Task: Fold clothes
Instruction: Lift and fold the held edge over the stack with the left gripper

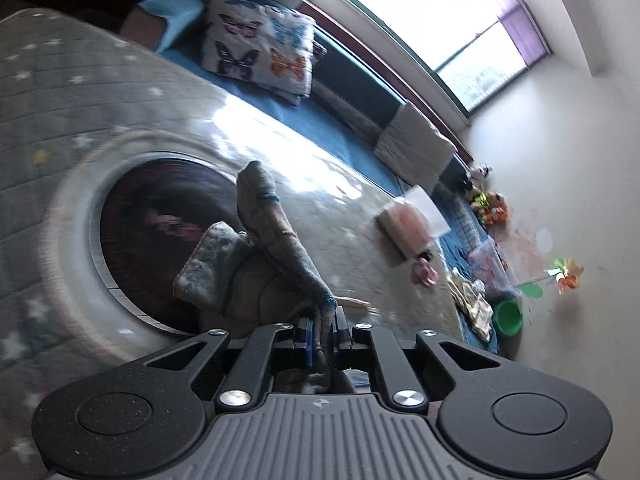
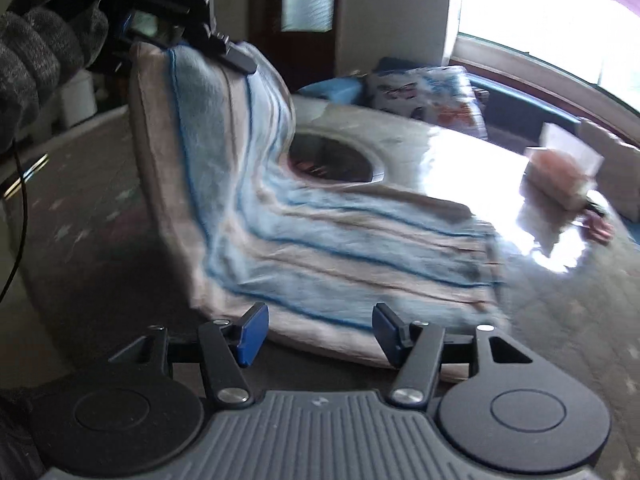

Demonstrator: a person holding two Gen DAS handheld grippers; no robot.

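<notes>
The towel is fluffy, with blue and grey stripes. One corner is lifted high, and the rest droops down onto the grey star blanket on the bed. The left claw is squeezed tight on that lifted bit of towel. A hand in a grey glove holds this claw. The right claw is wide open, with nothing in it, just beside the towel's low edge. Behind the towel is a dark round hole in the blanket. A butterfly pillow lies near the window.
</notes>
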